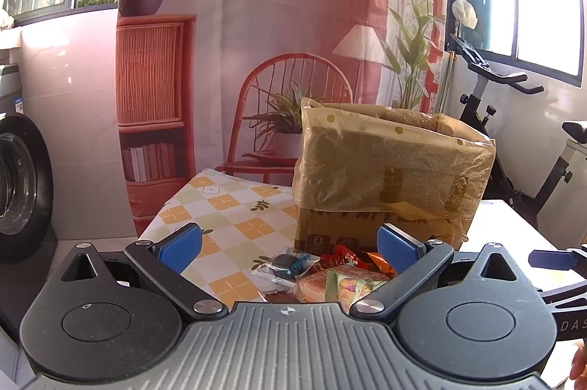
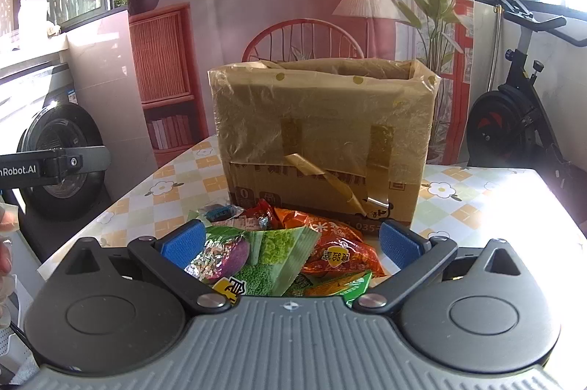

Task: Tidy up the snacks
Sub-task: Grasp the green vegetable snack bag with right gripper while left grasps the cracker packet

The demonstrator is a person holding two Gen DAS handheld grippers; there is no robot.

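A cardboard box (image 2: 319, 140) lined with a yellowish plastic bag stands open-topped on the table; the left wrist view shows it too, as the box (image 1: 389, 162). Before it lies a heap of snack packets: a green packet (image 2: 279, 254), an orange packet (image 2: 337, 250), a red packet (image 2: 262, 212) and a clear packet with a dark biscuit (image 1: 288, 265). My right gripper (image 2: 290, 245) hovers open just above the heap, nothing between its blue pads (image 2: 183, 247). My left gripper (image 1: 290, 248) is open too, over the heap's left side, empty.
The table wears a checked cloth with flowers (image 2: 458, 203). A washing machine (image 1: 18, 184) stands at the left, an exercise bike (image 2: 513, 118) at the right. A printed backdrop of a chair and shelves hangs behind. The other gripper's arm (image 2: 55, 166) shows at left.
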